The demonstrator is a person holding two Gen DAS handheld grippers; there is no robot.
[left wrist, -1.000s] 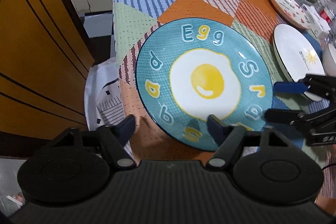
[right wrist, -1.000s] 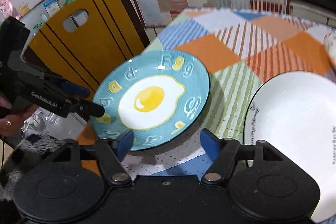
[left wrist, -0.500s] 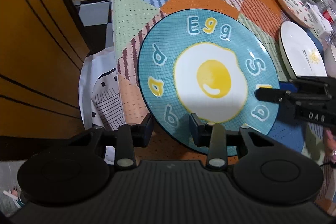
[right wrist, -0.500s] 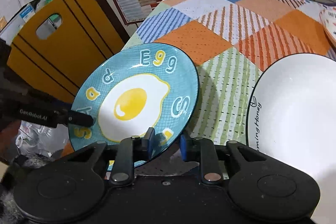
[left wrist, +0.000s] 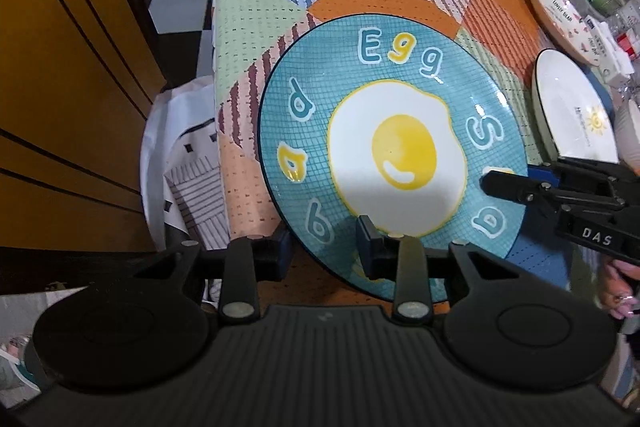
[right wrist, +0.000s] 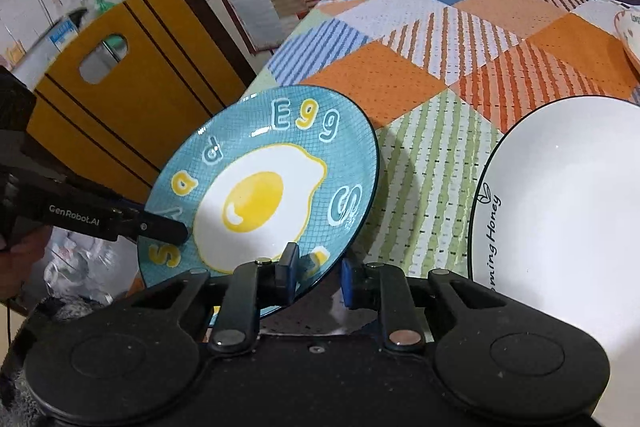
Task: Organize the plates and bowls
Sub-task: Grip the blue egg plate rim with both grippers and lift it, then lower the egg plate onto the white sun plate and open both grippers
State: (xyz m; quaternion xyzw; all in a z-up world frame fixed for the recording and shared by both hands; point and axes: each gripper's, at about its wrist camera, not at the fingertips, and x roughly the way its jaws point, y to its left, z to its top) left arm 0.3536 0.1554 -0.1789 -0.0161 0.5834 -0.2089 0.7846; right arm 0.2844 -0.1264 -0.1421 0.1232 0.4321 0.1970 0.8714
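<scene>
Teal "Egg" plate (left wrist: 392, 155) sits pinched, seemingly, by left claw (left wrist: 324, 253) and "DAS"-labelled right claw (right wrist: 316, 273).

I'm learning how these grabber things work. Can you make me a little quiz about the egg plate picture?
1. True or false: both the left gripper and the right gripper pinch the egg plate.
2. Which word is on top of the plate? A) Egg B) Ham C) Milk
3. Fill in: beside the egg plate, on the tablecloth, lies a ____ plate reading "Honey".

Key: 1 true; 2 A; 3 white.
</scene>
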